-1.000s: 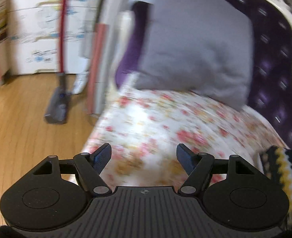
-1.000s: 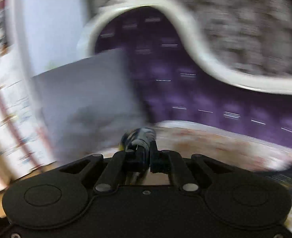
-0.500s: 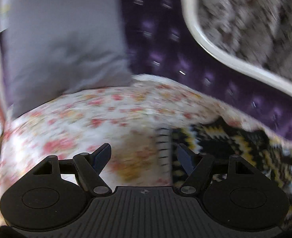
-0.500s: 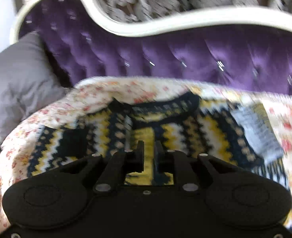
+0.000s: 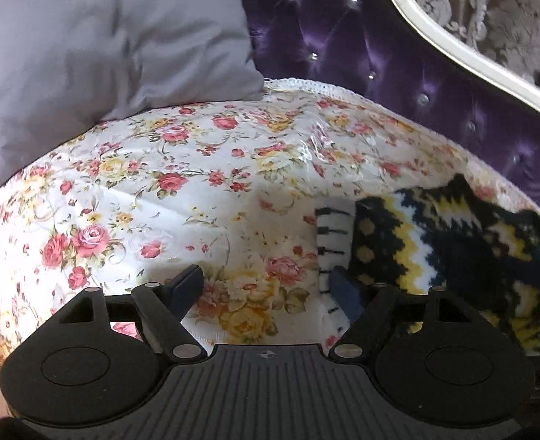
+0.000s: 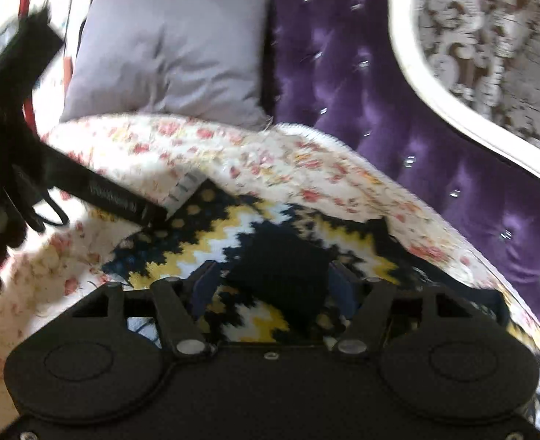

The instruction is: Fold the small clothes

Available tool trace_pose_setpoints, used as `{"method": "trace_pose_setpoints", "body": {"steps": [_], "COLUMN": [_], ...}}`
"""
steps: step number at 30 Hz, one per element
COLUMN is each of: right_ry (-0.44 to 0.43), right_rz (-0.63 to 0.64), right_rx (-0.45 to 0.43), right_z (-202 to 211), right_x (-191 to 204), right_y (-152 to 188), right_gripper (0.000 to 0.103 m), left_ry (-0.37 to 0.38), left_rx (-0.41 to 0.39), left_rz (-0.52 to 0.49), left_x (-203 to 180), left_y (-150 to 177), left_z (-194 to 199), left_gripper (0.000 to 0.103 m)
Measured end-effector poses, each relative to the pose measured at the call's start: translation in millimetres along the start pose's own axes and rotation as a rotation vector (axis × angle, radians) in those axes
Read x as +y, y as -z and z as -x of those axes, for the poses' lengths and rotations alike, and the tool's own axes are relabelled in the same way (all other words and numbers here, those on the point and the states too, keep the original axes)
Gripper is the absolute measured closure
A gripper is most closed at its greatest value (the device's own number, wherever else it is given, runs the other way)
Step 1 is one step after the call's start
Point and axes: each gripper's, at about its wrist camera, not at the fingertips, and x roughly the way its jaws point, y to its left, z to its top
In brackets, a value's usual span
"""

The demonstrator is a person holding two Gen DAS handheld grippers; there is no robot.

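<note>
A small knitted sweater (image 5: 435,242) with a navy, yellow and white zigzag pattern lies flat on the floral-covered sofa seat (image 5: 167,190). In the left wrist view it sits at the right, its white ribbed hem (image 5: 332,242) toward the middle. My left gripper (image 5: 264,286) is open and empty, low over the cover, its right finger at the hem. In the right wrist view the sweater (image 6: 255,234) fills the middle. My right gripper (image 6: 273,286) is open just above the sweater's dark patch. The left gripper's body (image 6: 119,198) shows at the left there.
A grey cushion (image 5: 105,40) leans at the left end of the sofa. The purple tufted backrest (image 5: 361,55) with a white frame (image 5: 453,51) runs behind the seat. Patterned wallpaper is beyond. The seat's front edge drops off at the lower left.
Both views swung from the room and cushion onto the sweater. My right gripper, shut on a piece of the knit a second ago, is open now. The left gripper moved up to the hem.
</note>
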Motion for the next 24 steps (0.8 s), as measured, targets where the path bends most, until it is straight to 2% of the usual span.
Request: {"method": "trace_pose_setpoints", "body": {"steps": [2,4,5,6,7,11,17,20,24], "right_ry": [0.001,-0.004,-0.006,-0.012,-0.012,0.005,0.118,0.200,0.318], "right_rz": [0.008,-0.039,-0.078,-0.125,-0.160,-0.246,-0.350,-0.408,-0.463], "right_rx": [0.005,0.004,0.014,0.023,0.025,-0.048,-0.153,-0.150,-0.122], "right_z": [-9,-12,-14,-13,-12,21,89,110,126], "right_x": [0,-10,-18,-28,-36,-66,-125,-158,-197], "right_y": [1,0,-2,-2,-3,-8,-13,-3,19], "right_gripper": [0.033,0.037,0.051,0.070,0.075,0.077,0.077,0.077,0.090], "left_ry": [-0.001,0.000,0.001,0.004,0.010,0.023,0.046,0.050,0.071], "left_rx": [-0.004,-0.007,-0.007,-0.008,-0.006,-0.018,-0.041,-0.053,-0.071], "left_rz": [0.005,0.014,0.018,0.023,0.027,0.052,0.093,0.084,0.060], "left_x": [1,1,0,1,2,6,14,12,6], "left_y": [0,-4,-7,-6,-7,-9,-11,-12,-13], "left_z": [0,-1,-1,1,1,6,11,13,15], "left_gripper": [0.028,0.028,0.028,0.028,0.028,0.028,0.028,0.028,0.028]}}
